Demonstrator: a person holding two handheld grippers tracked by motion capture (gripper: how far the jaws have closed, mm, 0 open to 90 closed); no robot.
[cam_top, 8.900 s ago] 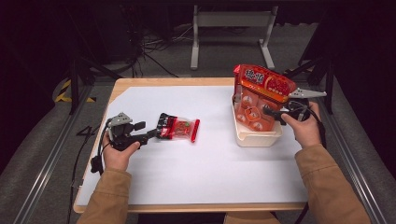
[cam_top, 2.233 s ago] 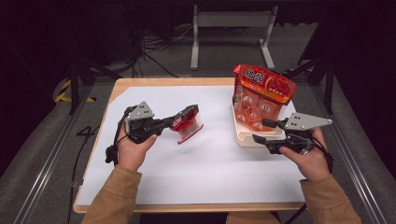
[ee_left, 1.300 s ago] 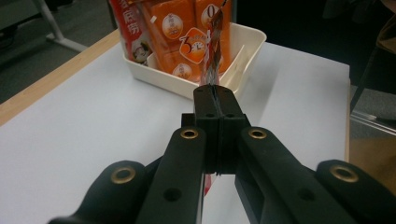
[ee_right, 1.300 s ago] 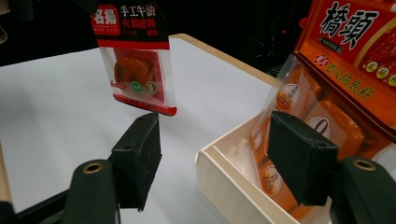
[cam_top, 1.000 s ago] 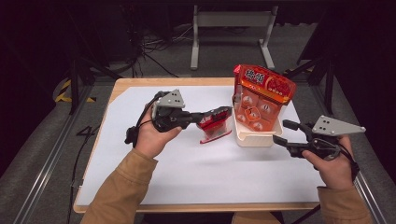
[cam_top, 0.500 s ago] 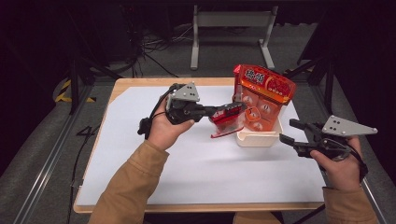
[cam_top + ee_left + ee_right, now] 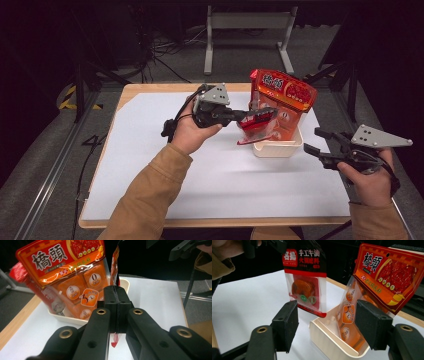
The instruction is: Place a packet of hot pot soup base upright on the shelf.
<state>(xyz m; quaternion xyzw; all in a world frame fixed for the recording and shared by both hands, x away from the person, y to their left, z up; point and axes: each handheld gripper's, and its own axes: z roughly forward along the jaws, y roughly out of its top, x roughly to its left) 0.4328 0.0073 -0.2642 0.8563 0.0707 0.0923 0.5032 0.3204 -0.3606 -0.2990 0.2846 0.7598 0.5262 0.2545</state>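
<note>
Left gripper [image 7: 239, 114] is clamped on the edge of a small red sauce packet [image 7: 256, 120], holding it in the air right over the near end of the cream tub [image 7: 276, 148]. Big orange bag [image 7: 281, 102] already stands in that tub, leaning back. Right gripper [image 7: 317, 141] sits off to the side w/ jaws wide apart, empty. Risk imo: packet hangs half outside the rim, so if it's let go here it prob catches the wall and flops onto the table [image 7: 150, 150], or nudges the bag over.
</note>
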